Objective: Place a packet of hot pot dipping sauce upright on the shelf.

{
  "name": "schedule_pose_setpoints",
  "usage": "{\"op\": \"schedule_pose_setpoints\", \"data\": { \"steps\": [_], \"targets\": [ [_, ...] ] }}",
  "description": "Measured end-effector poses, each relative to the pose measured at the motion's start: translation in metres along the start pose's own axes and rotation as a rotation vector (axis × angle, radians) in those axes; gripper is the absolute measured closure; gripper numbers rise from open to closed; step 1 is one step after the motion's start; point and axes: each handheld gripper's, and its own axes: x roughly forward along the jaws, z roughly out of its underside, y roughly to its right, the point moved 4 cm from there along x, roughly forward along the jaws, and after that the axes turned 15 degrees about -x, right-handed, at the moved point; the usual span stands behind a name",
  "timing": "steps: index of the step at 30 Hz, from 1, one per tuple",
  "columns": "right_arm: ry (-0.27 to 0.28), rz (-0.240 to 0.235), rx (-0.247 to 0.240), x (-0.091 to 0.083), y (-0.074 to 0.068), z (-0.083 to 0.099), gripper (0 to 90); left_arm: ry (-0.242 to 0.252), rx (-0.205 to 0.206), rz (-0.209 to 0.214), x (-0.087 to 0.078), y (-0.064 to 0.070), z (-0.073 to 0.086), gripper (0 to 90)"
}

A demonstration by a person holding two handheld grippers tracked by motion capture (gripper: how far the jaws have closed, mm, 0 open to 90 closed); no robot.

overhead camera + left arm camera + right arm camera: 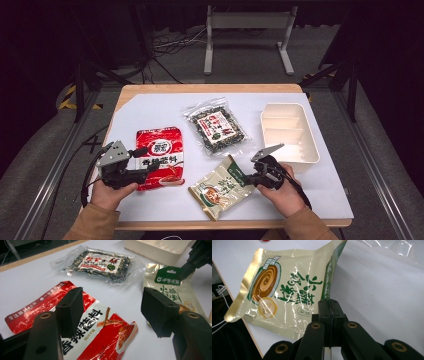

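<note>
Hovering wide-jawed, left gripper [145,169] over red packet [160,156], left of cream pouch | cream pouch [221,187] near table's front edge, its right edge lifted | right gripper [248,176] clamped on pouch's green top corner | white tray [290,131] beyond pouch, to its right

Table [150,205]: three packets, tray [312,155].

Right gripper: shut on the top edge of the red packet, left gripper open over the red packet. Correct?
Not quite. The right gripper is shut on the top edge of the beige and green packet, not the red one; the right gripper view shows its jaws pinched on that edge. The rest holds: the left gripper is open over the red packet.
</note>
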Motion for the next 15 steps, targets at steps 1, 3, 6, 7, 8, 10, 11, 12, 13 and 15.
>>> {"op": "schedule_pose_setpoints", "data": {
  "steps": [1,3,6,7,8,10,11,12,13,15],
  "targets": [
    [0.009,-0.002,0.004,-0.002,-0.001,-0.001,89.8,-0.004,0.005,0.001,0.0,0.0,0.0,35.8],
    [0.016,-0.002,-0.003,-0.005,-0.001,-0.004,89.8,-0.018,0.002,0.009,0.001,0.001,0.0,36.2],
    [0.029,-0.002,-0.017,-0.011,-0.005,-0.009,89.8,-0.031,0.015,0.019,0.003,0.003,0.001,38.5],
    [0.033,-0.002,-0.022,-0.012,-0.005,-0.01,89.8,-0.036,0.02,0.025,0.003,0.004,0.001,39.1],
    [0.04,-0.003,-0.029,-0.014,-0.006,-0.011,89.9,-0.039,0.031,0.023,0.004,0.006,0.002,40.3],
    [0.047,-0.007,-0.037,-0.02,-0.009,-0.015,89.9,-0.039,0.04,0.024,0.004,0.007,0.001,40.5],
    [0.05,-0.008,-0.041,-0.022,-0.011,-0.017,89.9,-0.038,0.04,0.029,0.005,0.008,0.001,40.8],
    [0.054,-0.007,-0.044,-0.024,-0.013,-0.019,89.9,-0.038,0.04,0.03,0.005,0.009,0.001,41.0],
    [0.055,-0.007,-0.052,-0.025,-0.014,-0.021,89.9,-0.046,0.041,0.036,0.005,0.01,0.001,41.6],
    [0.063,-0.004,-0.064,-0.03,-0.018,-0.026,89.9,-0.063,0.034,0.065,0.005,0.012,0.001,46.2]
  ]
}}
